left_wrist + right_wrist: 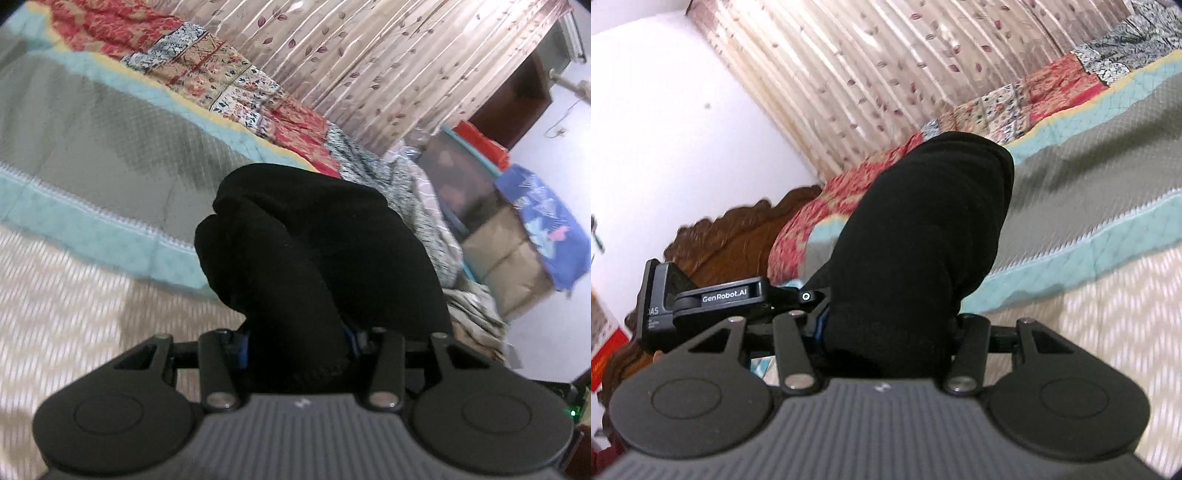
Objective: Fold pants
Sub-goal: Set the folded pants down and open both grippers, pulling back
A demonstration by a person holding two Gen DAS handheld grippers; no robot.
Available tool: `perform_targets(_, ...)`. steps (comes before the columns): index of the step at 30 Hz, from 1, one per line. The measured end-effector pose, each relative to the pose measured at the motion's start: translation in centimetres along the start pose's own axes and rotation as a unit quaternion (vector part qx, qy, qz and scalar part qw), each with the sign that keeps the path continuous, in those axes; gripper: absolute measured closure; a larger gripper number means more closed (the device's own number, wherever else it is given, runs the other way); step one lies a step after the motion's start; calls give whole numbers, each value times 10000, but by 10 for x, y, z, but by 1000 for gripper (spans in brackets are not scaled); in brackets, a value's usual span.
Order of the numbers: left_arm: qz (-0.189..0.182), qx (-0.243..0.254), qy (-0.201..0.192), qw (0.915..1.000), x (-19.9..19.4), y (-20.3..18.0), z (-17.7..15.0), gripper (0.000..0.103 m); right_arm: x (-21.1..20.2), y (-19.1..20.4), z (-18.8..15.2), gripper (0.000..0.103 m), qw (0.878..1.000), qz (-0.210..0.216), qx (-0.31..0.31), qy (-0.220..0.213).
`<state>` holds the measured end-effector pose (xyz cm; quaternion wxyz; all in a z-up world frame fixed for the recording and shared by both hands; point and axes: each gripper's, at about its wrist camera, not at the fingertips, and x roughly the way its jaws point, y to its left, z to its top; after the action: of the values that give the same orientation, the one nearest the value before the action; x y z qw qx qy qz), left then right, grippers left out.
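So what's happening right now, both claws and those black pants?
Left gripper shut on black pants, bunch lifted off the bed. Right gripper shut on the same pants. Nothing in the way.

Bed (66, 314) under patchwork quilt (110, 147)

Patchwork quilt (236, 85), leaf-print curtain (369, 55), perhaps boxes (509, 266).

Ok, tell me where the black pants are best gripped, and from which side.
Grip the black pants at a bunched edge, from above the bed. The left gripper and right gripper each pinch a thick wad there; soft folds fill the jaws.
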<state>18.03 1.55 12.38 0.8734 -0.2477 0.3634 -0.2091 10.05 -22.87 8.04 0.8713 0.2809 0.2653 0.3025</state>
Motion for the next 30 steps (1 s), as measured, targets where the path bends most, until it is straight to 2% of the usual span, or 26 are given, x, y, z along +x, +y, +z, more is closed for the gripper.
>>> perform_targets(3,363,8,144,9992,56,14,9,61,24,-47,6,48,9994,-86,341,68)
perform_targets(5,847,-42,368,9957,103,34,2,59,50,-87,2,46,9956,-279,837,328)
perform_targets(6,1172,-49,599,9913,127,46,-5,59,66,-109,-5,46,9900,-517,1171,590)
perform_targets(7,1571,-120,964,9828,156,61,-16,56,82,-133,-16,45,9795,-895,1550,922)
perform_targets(8,1610,-215,1024,9814,167,70,-25,40,93,-152,-29,45,9707,-1112,1810,1125)
perform_targets(9,1482,-260,734,9859,165,72,-30,39,91,-156,-36,45,9766,-840,1727,973)
perform_targets(10,1457,-174,681,9868,164,69,-31,39,88,-149,-38,45,9820,-813,1453,886)
perform_targets(13,1590,110,721,9846,167,63,-33,36,90,-141,-44,43,9854,-919,1168,826)
perform_targets(15,1586,-21,772,9843,165,62,-28,35,92,-142,-42,40,9853,-905,1216,787)
perform_targets(16,1599,-136,804,9837,160,61,-27,35,91,-141,-41,35,9852,-908,1230,774)
perform_targets(20,1561,-172,792,9844,124,57,-25,35,68,-119,-44,19,9842,-1215,1079,705)
perform_targets(23,1678,4,631,9838,88,50,-37,31,40,-101,-64,19,9830,-1436,863,752)
perform_targets(26,2042,413,625,9761,54,36,-63,30,10,-69,-88,19,9800,-1777,519,729)
perform_targets(30,2379,1032,676,9634,12,12,-104,24,-28,-32,-121,16,9749,-2052,433,748)
